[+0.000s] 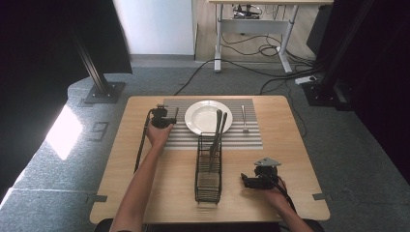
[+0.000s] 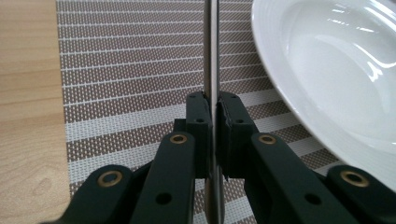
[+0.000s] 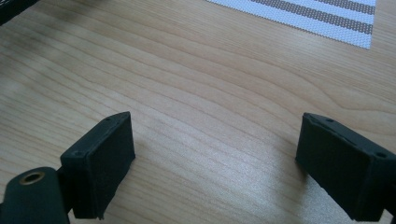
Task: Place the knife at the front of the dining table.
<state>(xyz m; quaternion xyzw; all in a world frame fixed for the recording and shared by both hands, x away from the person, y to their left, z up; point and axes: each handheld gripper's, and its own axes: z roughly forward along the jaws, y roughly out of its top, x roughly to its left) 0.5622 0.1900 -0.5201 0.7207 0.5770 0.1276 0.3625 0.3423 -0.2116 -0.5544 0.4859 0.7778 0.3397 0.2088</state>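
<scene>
At the left of the striped placemat [image 1: 212, 137], the left gripper [image 1: 162, 119] has its jaws clamped on a thin metal utensil [image 2: 211, 56], edge-on so its kind cannot be told, which is held just above the mat beside the empty white plate [image 1: 205, 116]. At centre, a black wire caddy [image 1: 208, 169] stands on the wooden table [image 1: 159, 193], holding two upright utensils [image 1: 216, 133] whose tops lean over the plate's near rim; a further utensil [image 1: 244, 118] lies on the mat right of the plate. At the right, the right gripper [image 1: 252, 181] rests near the table's front edge, jaws wide apart over bare wood with nothing between them.
</scene>
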